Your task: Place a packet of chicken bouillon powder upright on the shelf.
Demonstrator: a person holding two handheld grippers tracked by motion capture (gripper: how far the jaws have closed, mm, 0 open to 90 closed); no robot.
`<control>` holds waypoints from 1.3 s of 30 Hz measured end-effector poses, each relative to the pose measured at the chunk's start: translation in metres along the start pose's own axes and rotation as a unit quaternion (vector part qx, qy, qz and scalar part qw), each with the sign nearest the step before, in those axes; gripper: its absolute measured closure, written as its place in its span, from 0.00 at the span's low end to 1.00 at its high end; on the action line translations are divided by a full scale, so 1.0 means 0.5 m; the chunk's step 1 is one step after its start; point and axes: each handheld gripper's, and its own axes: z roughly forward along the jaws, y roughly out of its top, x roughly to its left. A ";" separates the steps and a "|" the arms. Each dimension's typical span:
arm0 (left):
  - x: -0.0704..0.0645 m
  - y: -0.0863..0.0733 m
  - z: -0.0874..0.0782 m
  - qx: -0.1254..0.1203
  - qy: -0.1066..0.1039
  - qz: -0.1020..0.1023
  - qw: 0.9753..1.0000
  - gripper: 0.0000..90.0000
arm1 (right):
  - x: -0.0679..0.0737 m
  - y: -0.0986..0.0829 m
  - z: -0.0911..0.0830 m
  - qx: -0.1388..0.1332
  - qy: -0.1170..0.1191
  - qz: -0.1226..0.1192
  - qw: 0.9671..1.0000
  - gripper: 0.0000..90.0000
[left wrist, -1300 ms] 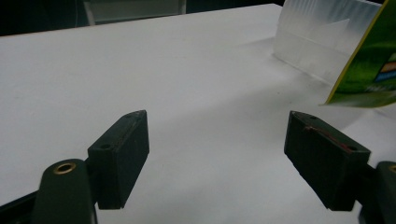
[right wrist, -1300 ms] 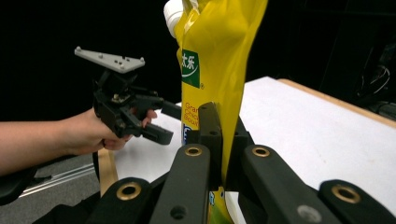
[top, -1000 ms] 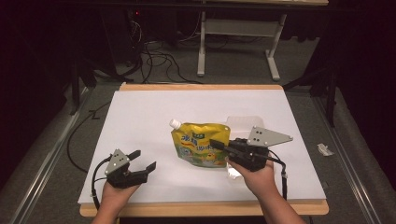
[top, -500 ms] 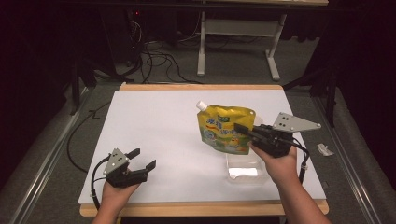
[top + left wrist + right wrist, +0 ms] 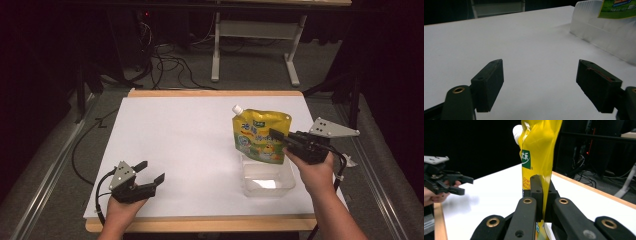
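Observation:
A yellow spouted pouch (image 5: 260,134) with a white cap hangs upright above a clear plastic container (image 5: 267,180) at the table's front right. My right gripper (image 5: 276,135) is shut on the pouch's right edge; in the right gripper view the jaws pinch the yellow pouch (image 5: 541,152) between them. My left gripper (image 5: 151,171) rests open at the front left of the white table (image 5: 185,130), nothing between its fingers (image 5: 489,82). The left gripper view catches the clear container (image 5: 606,35) with the pouch's lower edge (image 5: 617,8) over it.
The white sheet is bare between the two grippers. A wooden edge (image 5: 200,223) runs along the table's front. Behind the table stand a white desk frame (image 5: 255,37) and floor cables (image 5: 165,60). The left gripper (image 5: 441,180) appears far off in the right gripper view.
My right gripper lifted the pouch off the table, turned it upright and carried it right, over the clear container. The left gripper stayed put.

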 end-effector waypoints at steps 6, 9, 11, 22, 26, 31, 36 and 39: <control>0.000 0.000 -0.001 0.002 -0.001 0.000 1.000 0.25 | -0.012 -0.009 -0.007 -0.004 -0.001 0.003 1.000 1.00; -0.005 0.002 -0.002 0.000 -0.004 0.002 1.000 0.25 | -0.017 -0.015 -0.014 -0.008 -0.002 0.006 1.000 1.00; -0.006 0.002 -0.003 -0.001 -0.004 0.003 1.000 0.25 | -0.018 -0.017 -0.016 -0.008 -0.003 0.008 1.000 1.00; -0.001 0.000 -0.012 -0.003 0.000 0.004 1.000 0.25 | -0.023 -0.018 -0.013 -0.007 0.001 0.007 1.000 1.00; 0.000 -0.002 -0.013 -0.001 0.002 0.004 1.000 0.25 | -0.025 -0.019 -0.012 -0.006 0.004 0.012 1.000 1.00; 0.000 -0.002 -0.012 -0.001 0.003 0.004 1.000 0.24 | -0.027 -0.023 -0.007 -0.003 0.008 0.013 1.000 1.00; 0.002 -0.002 -0.014 -0.002 0.004 0.000 1.000 0.24 | -0.030 -0.025 -0.002 0.003 0.007 0.013 1.000 1.00; 0.001 -0.002 -0.016 -0.004 0.004 -0.001 1.000 0.24 | -0.032 -0.026 0.003 0.002 0.006 0.016 1.000 1.00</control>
